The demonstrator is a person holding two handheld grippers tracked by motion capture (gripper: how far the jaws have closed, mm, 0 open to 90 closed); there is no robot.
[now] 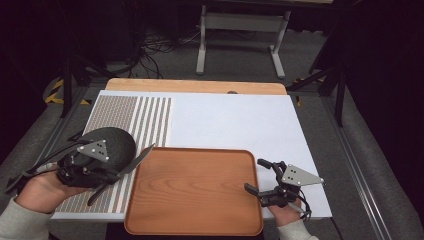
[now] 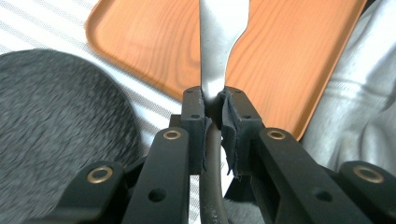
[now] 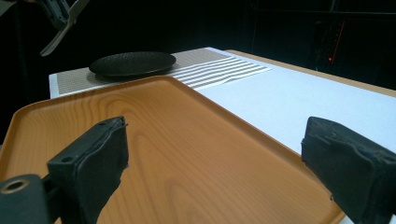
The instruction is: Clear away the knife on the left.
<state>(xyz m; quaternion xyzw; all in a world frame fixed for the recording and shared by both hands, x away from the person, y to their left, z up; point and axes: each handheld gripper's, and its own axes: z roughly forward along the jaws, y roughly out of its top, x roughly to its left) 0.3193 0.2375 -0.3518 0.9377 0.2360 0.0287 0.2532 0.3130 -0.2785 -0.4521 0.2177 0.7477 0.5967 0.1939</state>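
Note:
My left gripper (image 1: 116, 175) is shut on a metal table knife (image 1: 137, 159) at the neck between handle and blade. The blade tip reaches over the near left corner of the wooden tray (image 1: 195, 192). In the left gripper view the pads (image 2: 233, 121) pinch the knife (image 2: 219, 42), with the tray (image 2: 149, 42) beyond it. A dark round plate (image 1: 112, 142) lies just under and behind that hand, on the striped mat. My right gripper (image 1: 255, 175) stands open over the tray's right rim, nothing between its fingers (image 3: 98, 154). In the right gripper view the left gripper (image 3: 56, 11) holds the knife (image 3: 58, 39) above the plate (image 3: 133, 63).
A striped and dotted placemat (image 1: 145, 117) covers the left of the white board (image 1: 235, 120). A wooden table edge (image 1: 195, 86) shows behind it. Beyond stand a white metal frame (image 1: 240, 25) and floor cables. A person's grey sleeve (image 2: 359, 107) is close beside the tray.

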